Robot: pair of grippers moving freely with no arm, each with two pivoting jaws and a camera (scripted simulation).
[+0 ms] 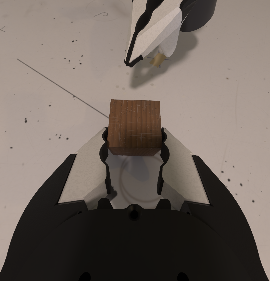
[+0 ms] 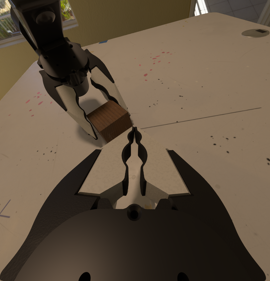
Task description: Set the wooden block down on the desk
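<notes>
A brown wooden block [image 1: 133, 124] sits between the fingers of my left gripper [image 1: 134, 130], whose pads press on its left and right sides. In the right wrist view the block [image 2: 110, 120] is down at the white desk [image 2: 192, 79]; I cannot tell whether it touches. The left gripper [image 2: 111, 124] points down over it there. My right gripper [image 2: 134, 127] is shut and empty, its tips just right of the block. It also shows in the left wrist view [image 1: 129, 63], beyond the block, above the desk [image 1: 215, 114].
A tan piece of tape [image 1: 157, 61] lies on a pen cross under the right gripper. A thin pencil line [image 1: 63, 88] crosses the desk. A grey round grommet [image 2: 255, 32] sits at the far right corner. The desk's far edge meets a yellow wall [image 2: 131, 16].
</notes>
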